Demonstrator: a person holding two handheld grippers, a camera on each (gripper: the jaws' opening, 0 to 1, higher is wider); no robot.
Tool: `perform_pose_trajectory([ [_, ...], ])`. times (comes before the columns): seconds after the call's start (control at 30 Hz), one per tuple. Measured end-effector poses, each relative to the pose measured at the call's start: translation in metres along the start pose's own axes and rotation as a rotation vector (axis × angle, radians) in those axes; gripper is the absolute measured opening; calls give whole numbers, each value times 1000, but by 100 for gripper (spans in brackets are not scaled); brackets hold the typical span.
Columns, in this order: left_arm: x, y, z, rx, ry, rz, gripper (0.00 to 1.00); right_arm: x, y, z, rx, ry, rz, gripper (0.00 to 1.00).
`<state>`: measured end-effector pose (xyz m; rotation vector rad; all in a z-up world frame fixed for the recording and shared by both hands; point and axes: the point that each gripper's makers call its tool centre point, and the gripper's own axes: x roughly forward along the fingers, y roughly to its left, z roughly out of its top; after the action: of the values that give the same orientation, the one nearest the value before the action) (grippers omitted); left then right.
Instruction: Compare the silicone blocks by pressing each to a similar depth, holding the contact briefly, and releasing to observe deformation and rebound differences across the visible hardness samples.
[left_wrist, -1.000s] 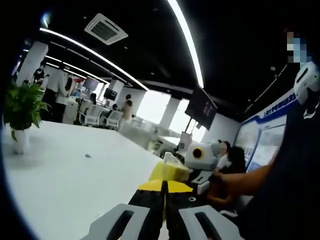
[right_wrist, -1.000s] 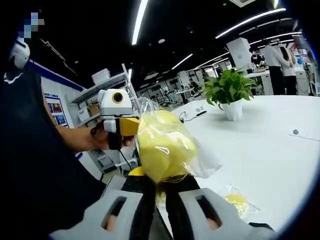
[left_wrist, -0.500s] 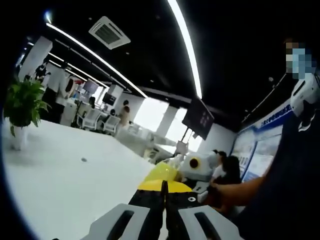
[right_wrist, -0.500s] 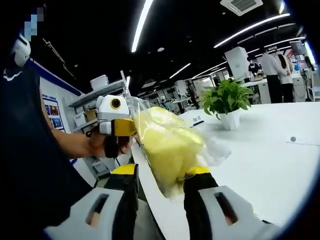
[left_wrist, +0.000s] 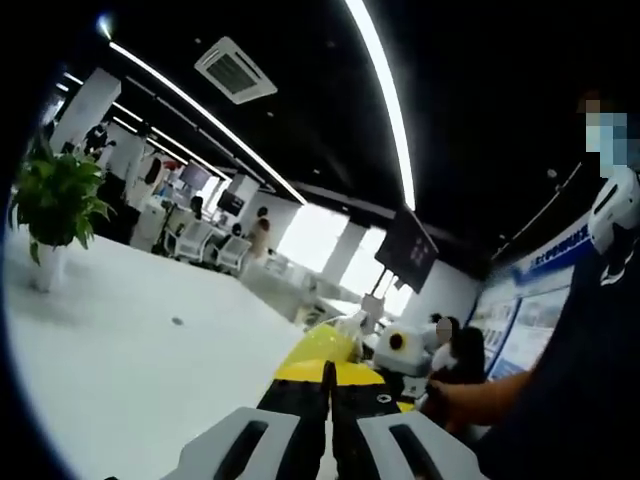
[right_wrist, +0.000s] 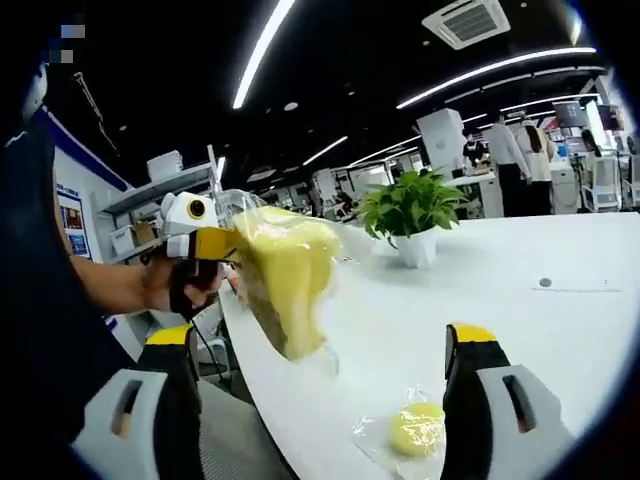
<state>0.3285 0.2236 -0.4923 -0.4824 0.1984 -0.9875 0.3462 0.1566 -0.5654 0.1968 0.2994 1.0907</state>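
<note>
A yellow silicone block in a clear plastic bag (right_wrist: 285, 270) hangs above the white table's edge. My left gripper (right_wrist: 232, 244), coming in from the left in the right gripper view, is shut on the bag's side. In the left gripper view its jaws (left_wrist: 327, 378) are pressed together, and the yellow bagged block (left_wrist: 322, 345) shows just past the tips. My right gripper (right_wrist: 320, 335) stands wide open, one jaw on each side of the hanging block and apart from it. A second, smaller yellow block in a bag (right_wrist: 417, 430) lies on the table between the right jaws.
The white table (right_wrist: 520, 320) stretches to the right, with a potted plant (right_wrist: 410, 205) on it and a small dark dot (right_wrist: 544, 283) further out. A hand (right_wrist: 165, 285) holds the left gripper. Shelves, desks and people stand in the office behind.
My right gripper has opened wide and let go of the bagged yellow block, which now hangs from the left gripper alone. Both views have shifted slightly.
</note>
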Motion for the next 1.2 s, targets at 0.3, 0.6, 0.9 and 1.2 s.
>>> perform_pose_trajectory([
  [0.3,0,19,10,-60,-21,53,0,-19,-27,-1,-48,2,-97,96],
  [0.6,-8,47,6,-113,-8,105,0,-55,-64,-9,-93,-10,-225,96],
  [0.9,-13,65,12,-178,-54,122,0,-90,-94,-25,-82,7,-364,96],
  [1.2,-16,91,-1,-253,-61,180,0,-106,-103,-37,-65,20,-417,96],
])
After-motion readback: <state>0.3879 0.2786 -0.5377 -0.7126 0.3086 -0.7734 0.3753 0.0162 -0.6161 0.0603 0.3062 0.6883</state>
